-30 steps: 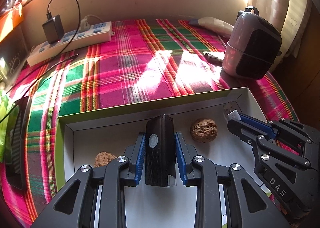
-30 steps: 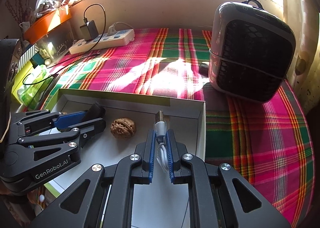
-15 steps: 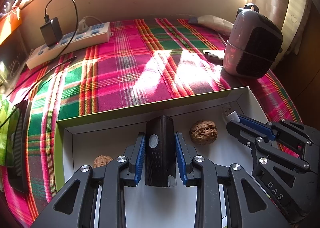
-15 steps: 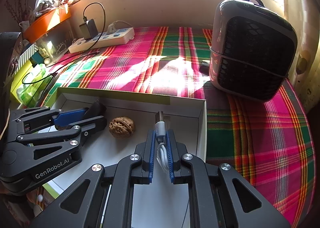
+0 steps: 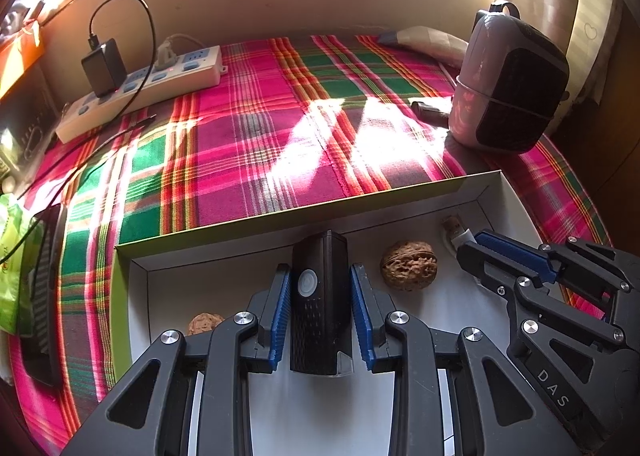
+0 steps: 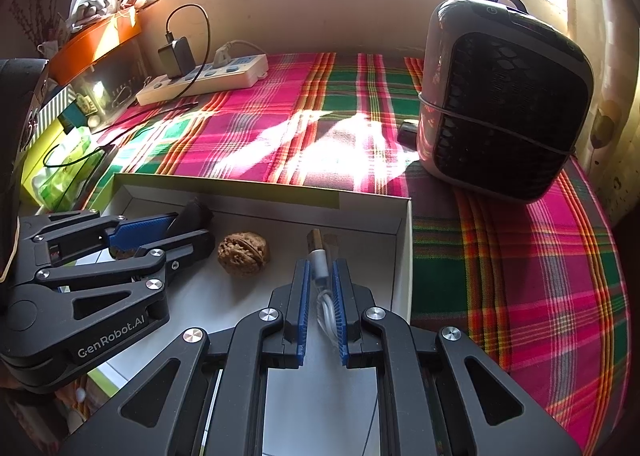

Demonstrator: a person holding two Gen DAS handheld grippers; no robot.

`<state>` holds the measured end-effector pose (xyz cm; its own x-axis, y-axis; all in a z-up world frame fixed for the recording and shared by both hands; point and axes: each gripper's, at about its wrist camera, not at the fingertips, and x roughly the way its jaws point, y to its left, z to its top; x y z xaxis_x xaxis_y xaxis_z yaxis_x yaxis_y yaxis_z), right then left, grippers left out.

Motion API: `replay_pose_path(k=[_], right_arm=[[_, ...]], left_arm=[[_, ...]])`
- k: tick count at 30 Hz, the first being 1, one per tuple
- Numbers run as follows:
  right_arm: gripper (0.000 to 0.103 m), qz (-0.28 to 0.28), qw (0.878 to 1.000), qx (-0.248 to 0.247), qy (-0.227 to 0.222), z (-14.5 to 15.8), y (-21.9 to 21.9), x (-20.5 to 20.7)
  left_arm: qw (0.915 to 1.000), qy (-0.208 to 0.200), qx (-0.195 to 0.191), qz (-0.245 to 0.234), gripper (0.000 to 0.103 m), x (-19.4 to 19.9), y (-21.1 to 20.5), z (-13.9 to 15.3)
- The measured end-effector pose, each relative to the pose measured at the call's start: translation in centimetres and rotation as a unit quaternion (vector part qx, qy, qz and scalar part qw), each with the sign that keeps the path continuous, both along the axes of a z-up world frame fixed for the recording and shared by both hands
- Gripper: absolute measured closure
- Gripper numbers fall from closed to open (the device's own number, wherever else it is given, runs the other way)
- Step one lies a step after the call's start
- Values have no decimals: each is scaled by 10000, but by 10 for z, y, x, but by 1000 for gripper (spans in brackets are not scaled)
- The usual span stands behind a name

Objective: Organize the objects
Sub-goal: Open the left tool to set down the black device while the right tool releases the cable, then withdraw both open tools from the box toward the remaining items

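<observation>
A white open box [image 5: 516, 200] [image 6: 402, 256] lies on the plaid cloth. My left gripper [image 5: 320, 280] [image 6: 196, 226] stands around a black device with a round button [image 5: 320, 296] inside the box; small gaps show between its blue pads and the device. My right gripper [image 6: 320, 276] [image 5: 470, 246] is shut on a white USB cable [image 6: 320, 264] [image 5: 456, 228] over the box's right part. A walnut [image 5: 408, 264] [image 6: 242, 254] lies on the box floor between the grippers. A second walnut [image 5: 204, 322] lies at the left, partly hidden by my left gripper.
A grey and black heater [image 5: 508, 80] [image 6: 504, 96] stands at the right of the cloth. A white power strip with a black charger [image 5: 140, 84] [image 6: 204, 76] lies at the back left. A small dark object [image 5: 430, 112] lies beside the heater. Green packets [image 5: 12, 256] sit at the left edge.
Both grippers have drawn back slightly toward me over the box. The left jaws have eased a little wider around the black device. The right stays closed on the cable.
</observation>
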<state>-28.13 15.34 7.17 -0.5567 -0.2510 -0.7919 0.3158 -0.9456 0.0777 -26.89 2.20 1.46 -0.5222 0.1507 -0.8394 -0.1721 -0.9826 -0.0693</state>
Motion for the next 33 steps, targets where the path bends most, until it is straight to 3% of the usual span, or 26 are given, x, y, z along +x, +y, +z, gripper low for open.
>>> replay_pose_path(k=[5,19,33], right_arm=[[91,5,10000,-15,6,0,0,1],[73,41,10000,-27,53,3,-2,5],[71,-74,9999,-44,103,9,3,14]], left_arm=[[10000,-14,52,24,74,-1,-1,0],[9999,24,118,102,69,1,-5,6],[9997,152,115,143,69,16,-5,18]])
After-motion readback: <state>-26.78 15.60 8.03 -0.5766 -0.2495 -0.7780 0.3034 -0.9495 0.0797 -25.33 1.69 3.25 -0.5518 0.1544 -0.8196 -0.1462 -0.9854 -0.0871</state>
